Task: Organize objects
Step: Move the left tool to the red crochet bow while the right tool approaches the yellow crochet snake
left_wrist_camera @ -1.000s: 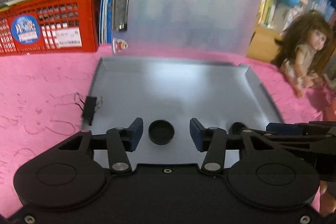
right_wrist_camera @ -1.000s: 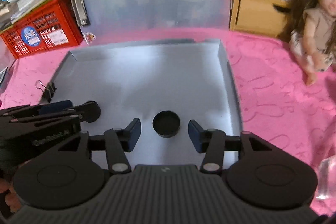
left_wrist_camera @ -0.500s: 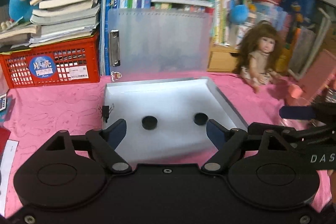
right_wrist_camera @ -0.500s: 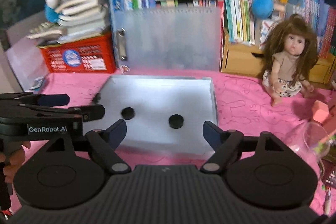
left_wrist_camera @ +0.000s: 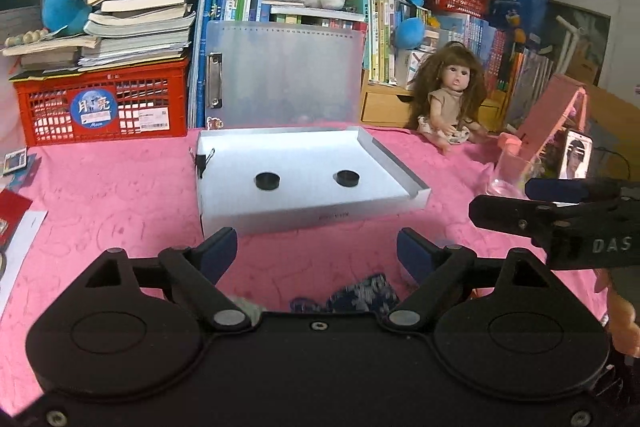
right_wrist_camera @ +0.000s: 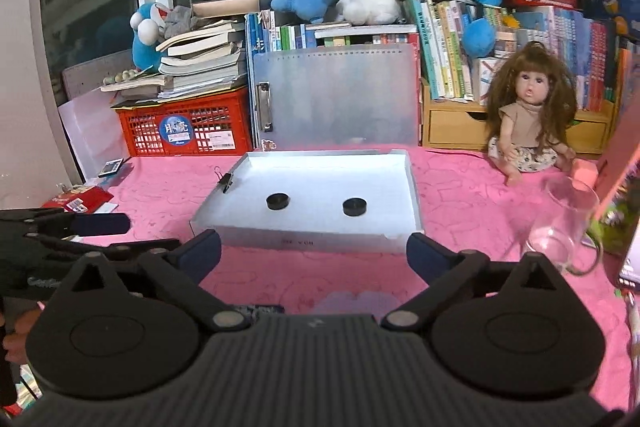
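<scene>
While both grippers hang back over the pink cloth [left_wrist_camera: 120,195], there's plenty of bare cloth between them and the tray [right_wrist_camera: 320,243]. Left gripper [left_wrist_camera: 316,251] has its jaws spread wide with nothing between them, and they've just been opening. Same for the right gripper [right_wrist_camera: 314,253], jaws gaping and empty after just opening up.

Tray is a shallow silver metal rectangle with low folded walls on the sides and back, smooth and a bit shiny. Two pucks sit flat on its floor, well apart: left puck [left_wrist_camera: 267,181] and right puck [left_wrist_camera: 346,177], both small black round discs with a matte look. A black binder clip [right_wrist_camera: 226,182] is on the tray's left wall.

Right of the tray there's a clear glass [right_wrist_camera: 568,227], and a doll [right_wrist_camera: 528,119] sits further back. Behind the tray a frosted plastic board [left_wrist_camera: 284,75] stands upright, with a red lattice crate [left_wrist_camera: 100,103] to its left. Cloth has a crinkly embossed texture.
</scene>
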Demonstrator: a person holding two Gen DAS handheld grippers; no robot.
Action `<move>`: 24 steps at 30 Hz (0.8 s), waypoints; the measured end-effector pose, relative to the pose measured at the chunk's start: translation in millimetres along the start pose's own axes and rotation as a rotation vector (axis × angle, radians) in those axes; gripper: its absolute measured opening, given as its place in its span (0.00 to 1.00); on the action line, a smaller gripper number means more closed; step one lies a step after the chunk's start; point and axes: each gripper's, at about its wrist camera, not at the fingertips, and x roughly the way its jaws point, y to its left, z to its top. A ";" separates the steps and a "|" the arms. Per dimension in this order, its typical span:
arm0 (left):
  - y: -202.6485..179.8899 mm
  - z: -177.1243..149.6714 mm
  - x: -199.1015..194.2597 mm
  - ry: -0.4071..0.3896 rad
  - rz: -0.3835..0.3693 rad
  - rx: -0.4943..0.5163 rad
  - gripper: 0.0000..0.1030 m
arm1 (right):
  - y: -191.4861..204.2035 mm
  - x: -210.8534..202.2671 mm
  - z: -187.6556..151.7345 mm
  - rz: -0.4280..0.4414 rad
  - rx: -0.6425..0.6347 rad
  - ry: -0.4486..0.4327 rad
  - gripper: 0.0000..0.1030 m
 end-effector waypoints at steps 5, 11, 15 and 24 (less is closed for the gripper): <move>-1.0 -24.7 -16.0 -0.028 0.020 0.002 0.85 | 4.1 -7.1 -21.9 -0.017 -0.015 -0.018 1.00; -3.9 -52.1 -25.1 -0.031 0.063 0.043 0.87 | 6.8 -11.6 -47.4 -0.027 -0.036 -0.025 1.00; -1.0 -70.8 -30.1 -0.033 0.075 0.025 0.87 | 8.8 -9.6 -63.1 -0.036 -0.055 -0.009 1.00; 7.5 -95.6 -32.3 -0.034 0.131 0.014 0.87 | 12.7 -0.1 -82.4 -0.046 -0.065 0.036 1.00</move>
